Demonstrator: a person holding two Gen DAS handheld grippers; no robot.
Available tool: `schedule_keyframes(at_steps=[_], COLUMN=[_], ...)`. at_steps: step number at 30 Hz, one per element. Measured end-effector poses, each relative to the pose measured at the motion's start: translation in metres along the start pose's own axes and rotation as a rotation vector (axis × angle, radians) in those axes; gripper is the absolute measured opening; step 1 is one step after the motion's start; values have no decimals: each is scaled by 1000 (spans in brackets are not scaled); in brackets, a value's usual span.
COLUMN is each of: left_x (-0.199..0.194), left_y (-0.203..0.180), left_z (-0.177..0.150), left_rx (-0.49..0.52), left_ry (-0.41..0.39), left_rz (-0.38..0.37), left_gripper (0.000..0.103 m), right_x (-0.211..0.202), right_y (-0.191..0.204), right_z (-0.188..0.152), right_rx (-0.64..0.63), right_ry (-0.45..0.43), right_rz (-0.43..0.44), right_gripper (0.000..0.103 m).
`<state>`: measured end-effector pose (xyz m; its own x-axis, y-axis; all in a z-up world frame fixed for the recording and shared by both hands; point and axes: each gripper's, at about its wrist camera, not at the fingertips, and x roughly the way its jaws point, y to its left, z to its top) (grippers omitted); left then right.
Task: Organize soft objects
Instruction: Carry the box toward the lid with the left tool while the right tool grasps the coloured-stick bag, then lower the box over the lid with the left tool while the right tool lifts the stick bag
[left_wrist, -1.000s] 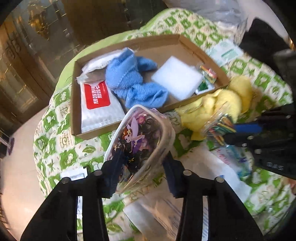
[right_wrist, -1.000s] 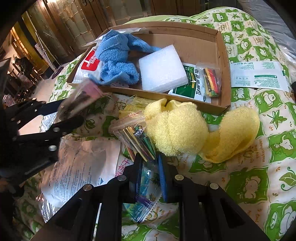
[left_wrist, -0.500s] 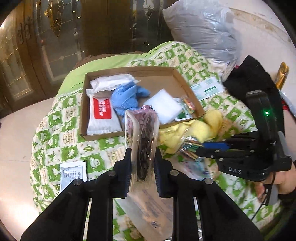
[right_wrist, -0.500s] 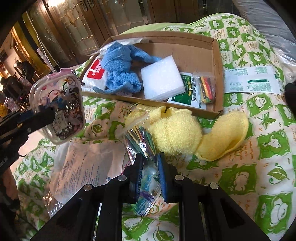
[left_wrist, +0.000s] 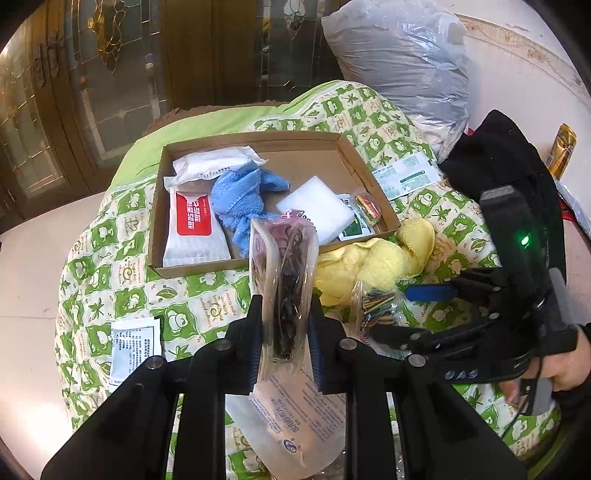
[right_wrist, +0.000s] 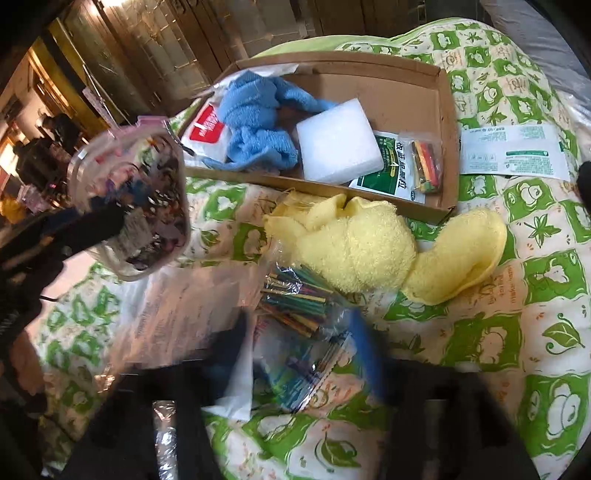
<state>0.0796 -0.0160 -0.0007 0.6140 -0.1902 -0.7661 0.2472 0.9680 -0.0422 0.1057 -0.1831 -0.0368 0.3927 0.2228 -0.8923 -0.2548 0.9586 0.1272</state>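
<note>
A second earlier the clear zip pouch (left_wrist: 284, 291) lay flatter and was loosely framed by the left hand-held gripper (left_wrist: 284, 332); since then it has been clamped, turned edge-on and raised off the green-patterned quilt (left_wrist: 122, 291). The right hand-held gripper (right_wrist: 306, 354), clenched a second ago on the clear bag of coloured sticks (right_wrist: 295, 306), has just been opening: its jaws now stand apart and blurred, with the bag lying between them on the quilt, no longer pinched.

The pouch is squeezed narrow between the left jaws, upright, its dark tangled contents seen through the plastic, a pink zip edge at its top. Directly ahead of the left hand-held gripper lies the cardboard tray (left_wrist: 162, 206), holding a blue towel (left_wrist: 240, 199), a white foam block (left_wrist: 317, 210) and a red-labelled wipes pack (left_wrist: 194, 229). A yellow towel (right_wrist: 362, 243) is crumpled just ahead of the right hand-held gripper, touching the tray's near wall and the stick bag.
</note>
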Motion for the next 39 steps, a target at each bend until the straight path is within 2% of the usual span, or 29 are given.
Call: schedule_keyframes(at_steps=[7,8,9,27,39], left_x=[7,7,8,-7,-6], left_y=[-1,-1,-1,-5,-11], left_z=[-2,-2,-2,8,10], left_rx=[-5,-5,-4,7,24], left_ry=[14,14,14,-22,-24], left_rz=[-1,-1,-1,6,8], left_gripper=[19,20,20,20,20], right_x=[26,33,37,-8,-15], right_y=[1,1,0,-10,-12], right_z=[10,10,10,5,3], right_rx=[-13,-7,4,52,55], right_ry=[19,34,40,-31,-48], right_rz=[-50,-54,-46,-18,-57], right_gripper=[66,60,40,38,38])
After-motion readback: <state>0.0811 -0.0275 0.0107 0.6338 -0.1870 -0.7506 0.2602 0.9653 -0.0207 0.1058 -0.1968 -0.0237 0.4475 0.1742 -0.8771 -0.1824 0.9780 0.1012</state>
